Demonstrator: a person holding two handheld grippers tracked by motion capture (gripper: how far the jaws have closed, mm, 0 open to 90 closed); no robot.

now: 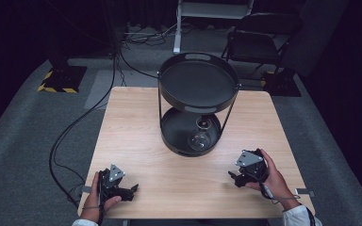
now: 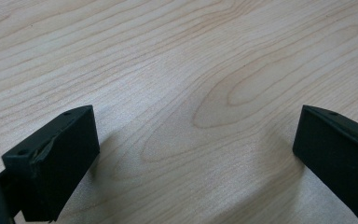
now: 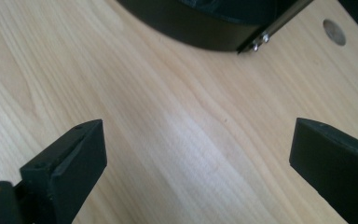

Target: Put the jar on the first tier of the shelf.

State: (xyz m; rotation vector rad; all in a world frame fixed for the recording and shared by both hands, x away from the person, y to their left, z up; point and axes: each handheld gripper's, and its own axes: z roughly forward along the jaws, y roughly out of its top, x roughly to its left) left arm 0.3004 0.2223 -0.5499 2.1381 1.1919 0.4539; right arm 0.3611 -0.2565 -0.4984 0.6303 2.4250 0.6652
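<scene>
Blocky black grippers flank round glass flask.

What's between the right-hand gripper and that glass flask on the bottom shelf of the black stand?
Bare table lies between the right gripper and the two-tier stand. The glass flask sits on the lower tray, so the tray's low rim and the slanted metal rod on that side partly stand in the way. The upper tray overhangs it.
</scene>
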